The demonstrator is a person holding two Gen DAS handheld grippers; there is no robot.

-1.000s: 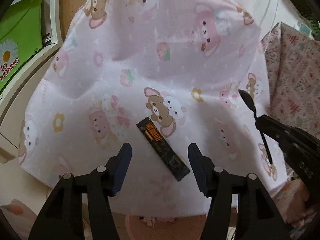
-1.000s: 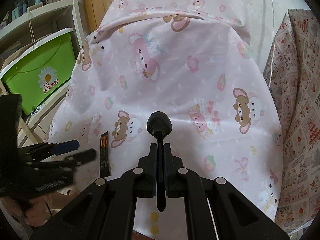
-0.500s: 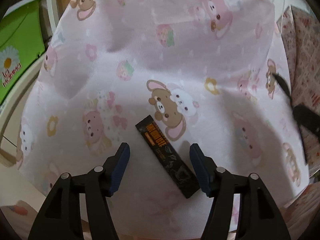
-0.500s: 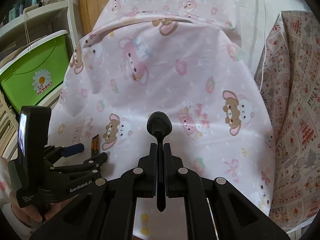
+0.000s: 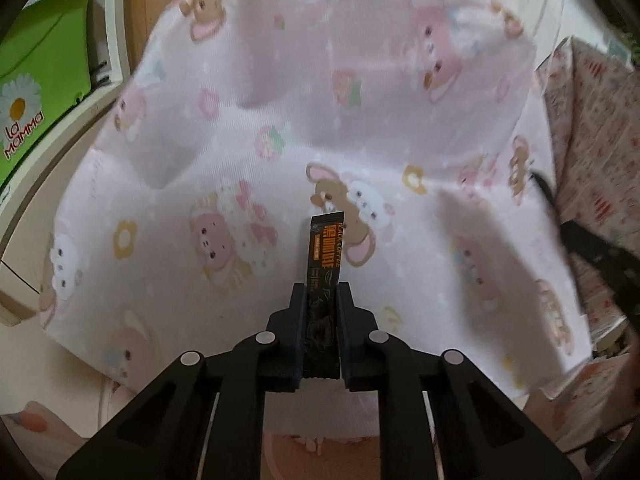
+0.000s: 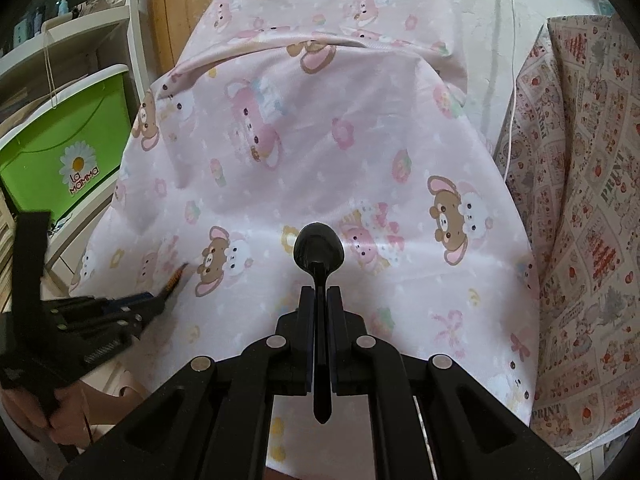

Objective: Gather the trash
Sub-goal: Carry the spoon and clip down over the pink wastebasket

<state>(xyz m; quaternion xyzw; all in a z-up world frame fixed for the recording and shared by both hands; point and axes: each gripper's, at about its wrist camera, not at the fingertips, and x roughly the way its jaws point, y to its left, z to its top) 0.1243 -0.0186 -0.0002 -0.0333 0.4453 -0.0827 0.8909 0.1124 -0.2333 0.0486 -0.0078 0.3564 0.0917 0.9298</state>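
Note:
My left gripper is shut on a black and orange coffee sachet and holds it upright, lifted off the pink bear-print cloth. In the right wrist view the left gripper is at the left with the sachet sticking out of it. My right gripper is shut on the handle of a black plastic spoon, bowl pointing forward above the cloth. The right gripper shows blurred at the right edge of the left wrist view.
A green La Mamma storage box sits on white shelving at the left, also seen in the left wrist view. A red-print patterned cloth covers a surface at the right. A wooden door is behind.
My left gripper has closed on the sachet, which lay flat on the cloth between the open fingers, and lifted it upright. The right gripper still holds the spoon.

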